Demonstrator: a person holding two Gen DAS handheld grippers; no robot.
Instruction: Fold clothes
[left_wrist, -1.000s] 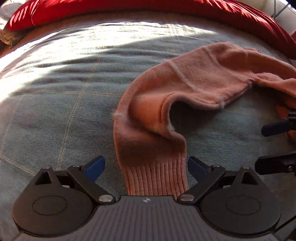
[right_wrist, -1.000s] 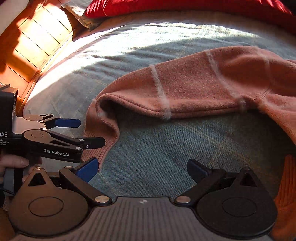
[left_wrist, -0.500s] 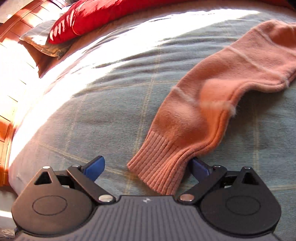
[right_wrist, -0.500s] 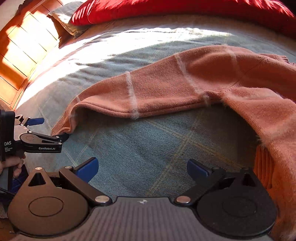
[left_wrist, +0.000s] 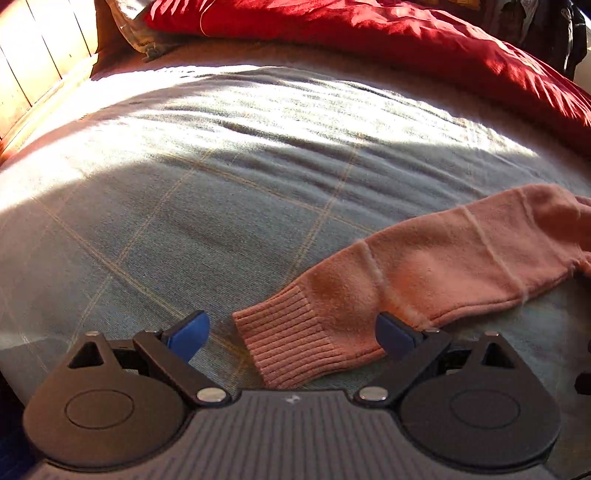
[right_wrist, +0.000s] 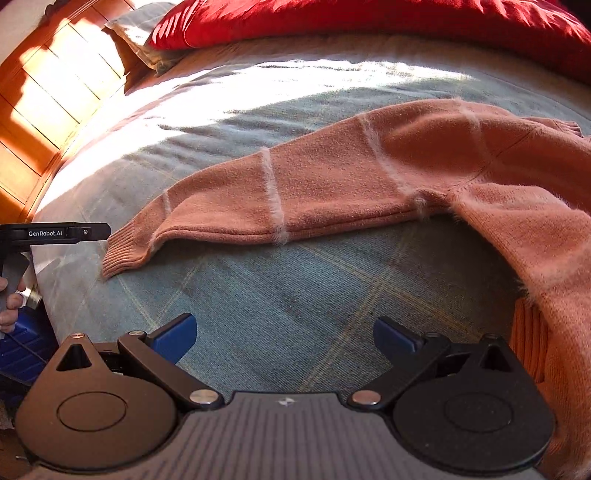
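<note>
The left gripper (left_wrist: 291, 334) had its jaws spread wide, holding nothing, and the ribbed cuff (left_wrist: 295, 343) of the salmon-pink sweater (right_wrist: 424, 173) lay flat on the blanket between them, nearer the right-hand blue pad (left_wrist: 393, 338), which the sleeve's lower edge seemed to touch. Half a second before, that cuff had been bunched and tilted against the same pad; here it lay straightened, with the sleeve (left_wrist: 461, 258) running away up and to the right of the jaws. A second before, the sleeve had been humped into an arch directly ahead of the jaws; that arch was gone and the sleeve lay stretched out. The right gripper (right_wrist: 282, 339) was likewise wide open and empty over bare grey-green checked blanket (right_wrist: 295, 295), with the sweater's body draped beside and beyond its right-hand jaw and the long sleeve stretched across well ahead of both pads. In the right wrist view the left gripper's finger (right_wrist: 66, 232) stood at the far left, just beside the cuff tip, a person's hand (right_wrist: 9, 299) below it on the handle. A red duvet (left_wrist: 406, 40) lay far ahead of the jaws, a wooden headboard (right_wrist: 40, 110) off to the left.
</note>
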